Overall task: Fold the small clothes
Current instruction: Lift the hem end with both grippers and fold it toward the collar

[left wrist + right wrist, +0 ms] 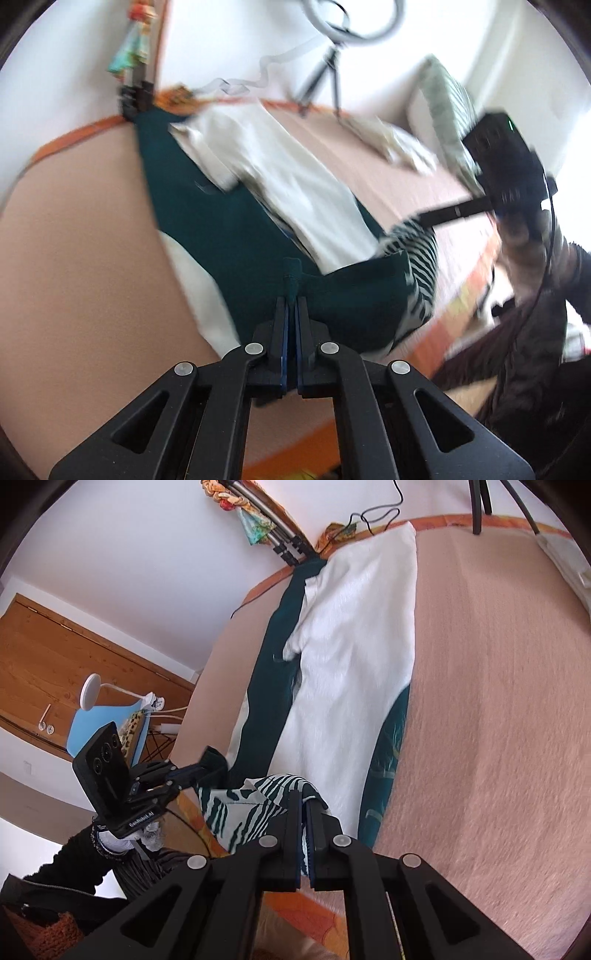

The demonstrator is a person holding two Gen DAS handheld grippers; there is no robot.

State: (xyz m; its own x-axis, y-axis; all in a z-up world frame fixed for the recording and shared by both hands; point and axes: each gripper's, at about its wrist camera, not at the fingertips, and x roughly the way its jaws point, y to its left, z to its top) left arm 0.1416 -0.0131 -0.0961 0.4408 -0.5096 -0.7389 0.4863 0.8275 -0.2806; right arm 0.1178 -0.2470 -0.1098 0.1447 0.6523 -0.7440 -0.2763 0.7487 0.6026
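Note:
A dark teal garment (229, 229) with a white-and-teal leaf-print lining (417, 258) lies along a peach bed cover, with a white garment (288, 173) spread on top of it. My left gripper (293, 291) is shut on a pinch of the teal hem at the near edge. My right gripper (303, 801) is shut on the other near corner, where the leaf-print lining (251, 808) is turned up. The teal garment (269, 686) and white garment (354, 642) stretch away in the right wrist view. Each gripper shows in the other's view, the right (436, 218) and the left (210, 766).
The peach bed cover (498, 701) has an orange border (74, 134). A tripod with a ring light (325, 74) stands at the far edge. Pillows and folded pale cloth (402, 144) lie at the far right. A wooden door and blue chair (107, 716) are off the bed.

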